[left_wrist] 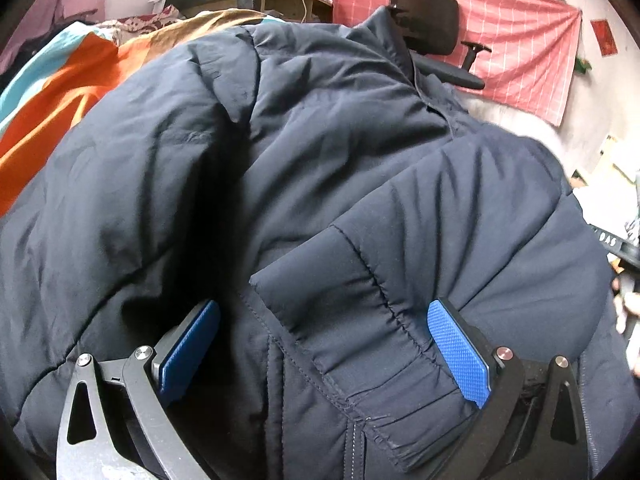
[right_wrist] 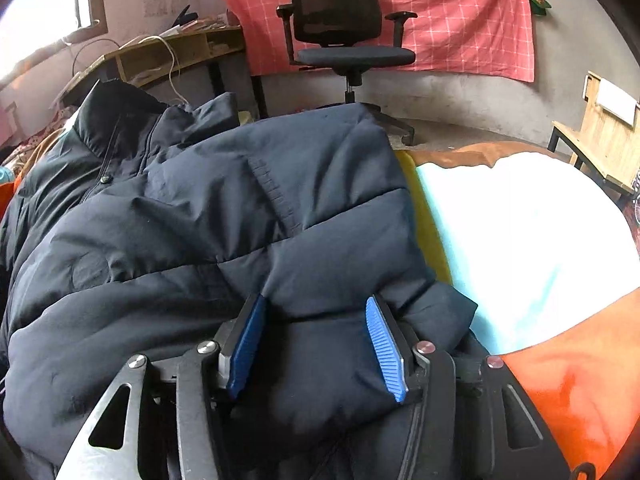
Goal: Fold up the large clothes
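A puffy, quilted navy jacket (left_wrist: 320, 168) lies heaped on the orange-and-pale bedspread (right_wrist: 520, 240). The left gripper (left_wrist: 324, 344) has its ribbed blue jaws spread wide around the jacket's elastic-gathered cuff (left_wrist: 360, 320); the right gripper (right_wrist: 316, 344), jaws also apart, straddles a padded fold, seemingly unclamped.

Lighting's pretty soft daylight on both my cams, coming from the window (right_wrist: 48, 4) up in the left corner of the right wrist view, which is totally blown out. The pale sheet (right_wrist: 520, 240) on the bed clips to white too. My dark jacket (left_wrist: 320, 168) eats the light, with a near-black shadow in the fold on the left wrist view. Heavy fisheye bending and black vignette at the corners, plus some smear at the right edge there.
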Available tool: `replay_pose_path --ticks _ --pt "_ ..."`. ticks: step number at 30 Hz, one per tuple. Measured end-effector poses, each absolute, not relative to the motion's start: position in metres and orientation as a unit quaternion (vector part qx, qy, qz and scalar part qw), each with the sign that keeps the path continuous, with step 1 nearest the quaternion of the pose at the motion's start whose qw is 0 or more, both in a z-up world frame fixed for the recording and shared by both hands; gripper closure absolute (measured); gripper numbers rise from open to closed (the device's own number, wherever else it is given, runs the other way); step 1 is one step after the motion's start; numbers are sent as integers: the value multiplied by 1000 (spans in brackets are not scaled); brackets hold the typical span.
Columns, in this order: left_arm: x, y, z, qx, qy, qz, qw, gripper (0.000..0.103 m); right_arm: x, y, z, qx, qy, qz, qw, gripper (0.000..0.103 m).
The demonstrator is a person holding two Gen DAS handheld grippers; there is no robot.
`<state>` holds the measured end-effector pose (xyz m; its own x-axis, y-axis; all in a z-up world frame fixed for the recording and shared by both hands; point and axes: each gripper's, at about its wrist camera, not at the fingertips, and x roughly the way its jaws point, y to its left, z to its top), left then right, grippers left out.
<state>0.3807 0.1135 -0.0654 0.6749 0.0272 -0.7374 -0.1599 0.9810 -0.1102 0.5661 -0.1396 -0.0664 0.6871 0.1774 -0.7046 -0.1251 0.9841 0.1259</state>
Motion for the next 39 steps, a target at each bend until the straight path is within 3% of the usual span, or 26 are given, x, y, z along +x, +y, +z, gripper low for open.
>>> replay_pose_path --ticks 2,3,4,13,21,26,39 --pt "376 121 -59 -103 395 41 912 1 566 -143 -64 36 388 70 918 36" --pt "374 125 -55 -110 397 37 910 1 566 -147 -62 39 390 59 918 20" --pt "372 126 -50 -114 401 33 908 1 566 -150 -59 47 394 52 917 13" --pt "267 161 13 -167 323 100 926 1 519 -102 -3 97 360 148 916 13" --pt "167 221 -11 -329 329 232 854 1 464 32 6 -22 340 318 885 13" --pt "112 257 -15 -423 257 317 809 1 457 85 -17 -97 349 318 876 13" --pt "111 285 -45 -497 272 348 747 1 450 102 -53 -154 334 301 880 3"
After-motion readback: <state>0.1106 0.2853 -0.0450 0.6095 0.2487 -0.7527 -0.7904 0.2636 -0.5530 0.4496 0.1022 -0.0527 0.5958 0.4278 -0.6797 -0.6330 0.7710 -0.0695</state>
